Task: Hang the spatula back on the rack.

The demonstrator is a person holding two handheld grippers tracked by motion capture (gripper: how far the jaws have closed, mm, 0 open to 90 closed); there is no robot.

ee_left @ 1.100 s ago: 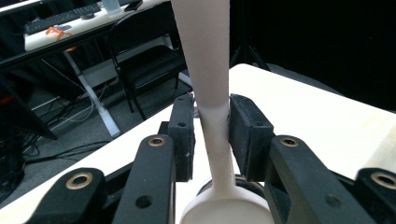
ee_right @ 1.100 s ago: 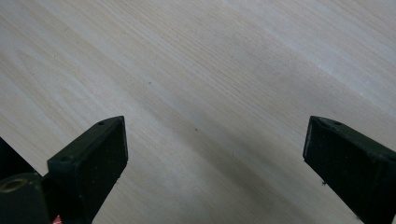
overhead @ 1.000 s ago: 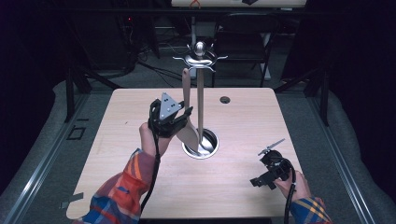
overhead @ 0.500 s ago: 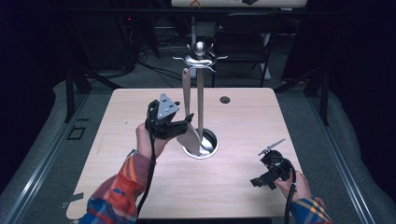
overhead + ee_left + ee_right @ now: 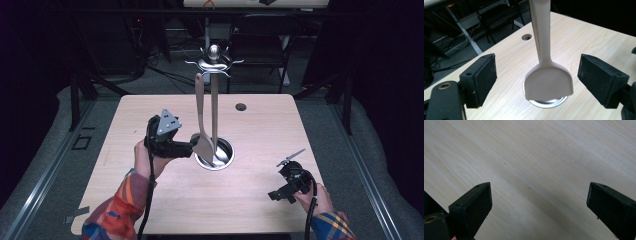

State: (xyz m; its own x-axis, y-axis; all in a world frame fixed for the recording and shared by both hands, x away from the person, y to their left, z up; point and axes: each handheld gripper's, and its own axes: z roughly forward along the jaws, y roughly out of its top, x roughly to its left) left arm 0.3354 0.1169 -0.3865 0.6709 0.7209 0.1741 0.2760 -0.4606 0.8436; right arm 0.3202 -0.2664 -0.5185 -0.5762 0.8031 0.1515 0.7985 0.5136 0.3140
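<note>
A beige spatula [image 5: 201,125] hangs from a metal utensil stand [image 5: 214,62] whose round base [image 5: 222,159] sits mid-table. My left gripper [image 5: 192,146] is open just left of the spatula's blade. In the left gripper view the blade [image 5: 548,83] hangs between the two black pads [image 5: 482,78], apart from both. My right gripper [image 5: 280,192] rests low over the table's front right corner, held in a hand. In the right gripper view its fingers [image 5: 472,206] stand wide open over bare wood, with nothing between them.
The light wooden table [image 5: 150,200] has a small round cable hole [image 5: 241,107] near its far edge. A dark chair [image 5: 260,45] and cables lie beyond the table. Grey floor surrounds the table on both sides.
My left gripper has dropped lower and moved right toward the spatula's blade, which now hangs between its pads. The right gripper has stayed in place.
</note>
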